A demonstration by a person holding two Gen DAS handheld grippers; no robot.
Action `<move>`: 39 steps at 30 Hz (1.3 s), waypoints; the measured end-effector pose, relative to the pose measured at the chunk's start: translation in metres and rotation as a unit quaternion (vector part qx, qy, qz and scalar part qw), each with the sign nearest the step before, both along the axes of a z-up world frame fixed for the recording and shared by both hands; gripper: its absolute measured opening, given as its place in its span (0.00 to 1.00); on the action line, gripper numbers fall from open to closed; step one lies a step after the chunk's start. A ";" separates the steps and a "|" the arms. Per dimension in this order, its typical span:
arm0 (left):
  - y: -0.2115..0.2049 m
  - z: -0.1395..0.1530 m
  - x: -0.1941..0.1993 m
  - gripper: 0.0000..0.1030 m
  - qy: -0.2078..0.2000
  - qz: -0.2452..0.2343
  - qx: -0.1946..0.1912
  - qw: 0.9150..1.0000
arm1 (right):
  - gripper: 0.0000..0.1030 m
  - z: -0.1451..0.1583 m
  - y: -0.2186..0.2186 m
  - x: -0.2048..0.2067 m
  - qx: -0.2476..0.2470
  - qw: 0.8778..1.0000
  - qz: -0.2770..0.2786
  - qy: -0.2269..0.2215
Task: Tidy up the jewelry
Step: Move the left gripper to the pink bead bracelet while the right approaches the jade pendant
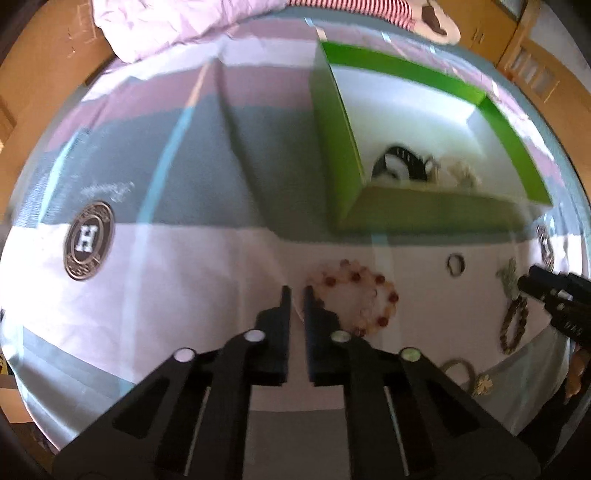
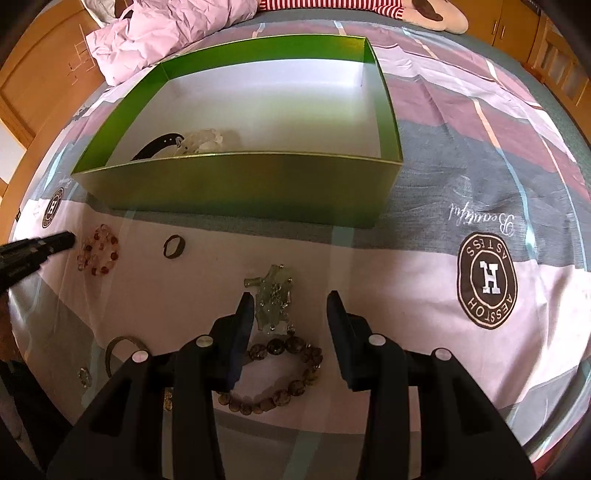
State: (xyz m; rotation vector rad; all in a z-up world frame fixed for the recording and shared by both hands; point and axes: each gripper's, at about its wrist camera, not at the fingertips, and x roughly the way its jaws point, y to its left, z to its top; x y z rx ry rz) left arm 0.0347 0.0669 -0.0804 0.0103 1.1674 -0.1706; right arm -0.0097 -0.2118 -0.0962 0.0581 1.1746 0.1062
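A red and pale bead bracelet (image 1: 356, 277) (image 2: 110, 240) lies on the bedsheet. My left gripper (image 1: 296, 290) (image 2: 68, 240) stands at its left edge, jaws nearly together; nothing shows between them. My right gripper (image 2: 290, 295) (image 1: 528, 280) is open over a green pendant (image 2: 275, 295) (image 1: 509, 277) and a brown bead bracelet (image 2: 280, 345) (image 1: 522, 314), touching neither. A dark ring (image 2: 181, 251) (image 1: 448, 264) lies between the two hands. The green box (image 2: 236, 184) (image 1: 424, 214) behind holds a black watch strap (image 2: 159, 146) (image 1: 402, 162) and a clear bracelet (image 2: 207, 138) (image 1: 463, 171).
A bangle (image 2: 122, 341) (image 1: 458, 363) and a small flower piece (image 2: 84, 376) (image 1: 484, 384) lie near the bed's front edge. A crumpled pink quilt (image 2: 166, 29) is heaped behind the box. Wooden cupboards (image 2: 37, 81) stand around the bed.
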 end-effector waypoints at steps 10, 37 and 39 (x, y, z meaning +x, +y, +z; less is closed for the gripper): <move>-0.024 -0.002 -0.005 0.32 0.000 -0.044 -0.005 0.999 | 0.40 -0.007 -0.015 -0.007 -0.009 1.000 -0.004 0.005; -0.100 -0.024 -0.057 0.66 0.031 -0.215 0.060 0.974 | 0.59 -0.009 -0.003 -0.030 -0.056 0.996 0.071 0.020; -0.096 -0.022 -0.059 0.72 0.037 -0.224 0.048 0.973 | 0.59 -0.009 -0.001 -0.030 -0.053 0.995 0.077 0.022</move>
